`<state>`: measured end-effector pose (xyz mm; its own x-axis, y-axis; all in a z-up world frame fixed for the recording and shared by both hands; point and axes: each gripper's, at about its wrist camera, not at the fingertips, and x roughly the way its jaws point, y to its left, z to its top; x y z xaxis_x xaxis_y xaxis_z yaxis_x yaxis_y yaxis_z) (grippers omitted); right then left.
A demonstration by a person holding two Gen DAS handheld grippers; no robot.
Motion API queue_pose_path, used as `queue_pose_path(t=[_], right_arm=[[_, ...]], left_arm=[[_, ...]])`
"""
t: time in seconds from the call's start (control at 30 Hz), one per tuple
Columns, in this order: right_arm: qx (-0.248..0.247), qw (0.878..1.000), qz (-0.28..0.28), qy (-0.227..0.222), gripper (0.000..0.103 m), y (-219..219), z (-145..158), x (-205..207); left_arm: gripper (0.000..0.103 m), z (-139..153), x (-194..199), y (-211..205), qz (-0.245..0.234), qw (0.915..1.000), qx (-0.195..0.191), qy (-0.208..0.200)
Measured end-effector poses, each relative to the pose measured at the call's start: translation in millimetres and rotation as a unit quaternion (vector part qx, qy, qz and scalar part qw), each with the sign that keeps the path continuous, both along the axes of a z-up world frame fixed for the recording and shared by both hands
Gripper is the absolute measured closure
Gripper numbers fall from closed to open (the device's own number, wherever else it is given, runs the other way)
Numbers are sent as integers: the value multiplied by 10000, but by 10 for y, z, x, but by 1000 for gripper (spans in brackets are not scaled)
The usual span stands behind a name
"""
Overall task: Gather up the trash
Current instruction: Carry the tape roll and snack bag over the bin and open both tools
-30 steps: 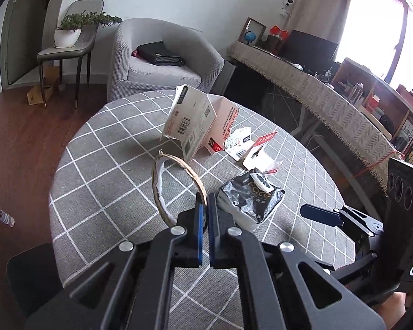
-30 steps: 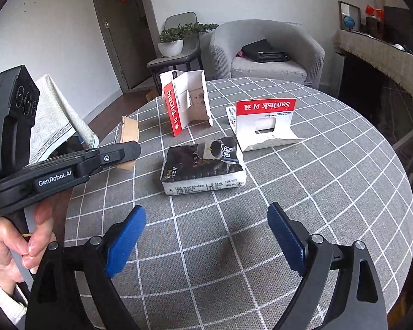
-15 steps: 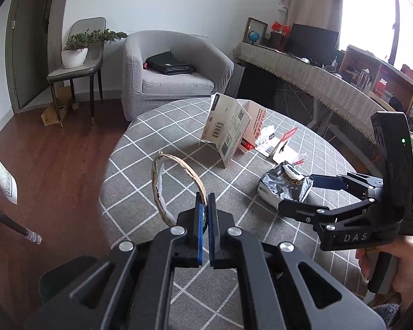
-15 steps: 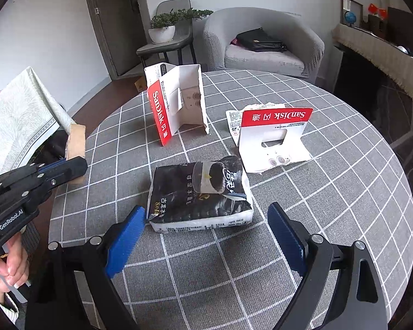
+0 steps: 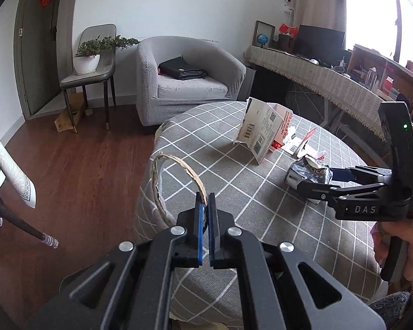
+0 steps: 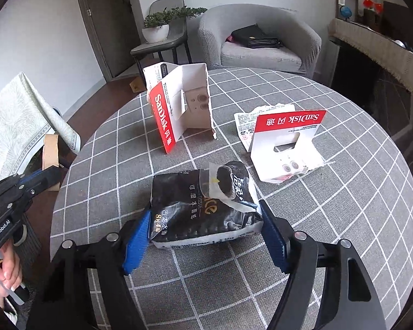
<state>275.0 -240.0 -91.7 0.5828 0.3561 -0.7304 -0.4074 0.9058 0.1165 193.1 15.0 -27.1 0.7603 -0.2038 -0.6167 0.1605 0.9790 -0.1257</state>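
My left gripper [image 5: 204, 200] is shut on a curled brown cardboard strip [image 5: 176, 165] and holds it over the table's left edge. My right gripper [image 6: 206, 233] is open, its blue pads on either side of a black tissue pack [image 6: 203, 206] lying on the grey checked table [image 6: 344, 206]; contact cannot be told. The pack also shows in the left wrist view [image 5: 308, 173]. A torn red-and-white SanDisk box [image 6: 181, 110] stands behind it, and a flat SanDisk card [image 6: 286, 143] lies to its right.
A grey armchair [image 5: 187, 82] with a black bag stands beyond the table. A chair with a potted plant [image 5: 90, 57] is by the door. A cloth-covered surface [image 6: 16, 121] is at the left over the wooden floor.
The left gripper has pulled back to the left past the table edge with the strip. The right gripper has moved forward and lower until its open fingers flank the tissue pack.
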Motion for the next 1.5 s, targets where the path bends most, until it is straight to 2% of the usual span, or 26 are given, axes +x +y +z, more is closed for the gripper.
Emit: queue_pose_path(t=[0.1,0.23,0.37,0.73,0.83,1.07,1.33,1.5], right_arm=[[191,9997,92,-152,29,89,105,-68],[420,9988,235,-108,29,224,142,-54],[451,9979,460,-121,29,432,157,-80],[539,9925,1067,-239,29,1067,192,-242],[547,9907,1221,-249,29,1236,183,-283],[566,9858,1563,-244,29,1618,177,-378],[603,9806,1860,-153,29,2041,110,-456],[641,9777,2000,86,29,2293,-11,-427]], left_arm=[[99,-5,-14,109,76,10000,4,14],[99,-22,-51,280,219,9998,6,28],[99,-87,-85,465,367,9992,49,122],[99,-470,-188,1082,883,9934,-94,731],[99,-583,-223,1222,982,9912,-18,883],[99,-897,-291,1508,1061,9848,16,1376],[99,-1220,-365,1825,1213,9732,-352,1920],[99,-1438,-431,1904,1202,9657,-351,2273]])
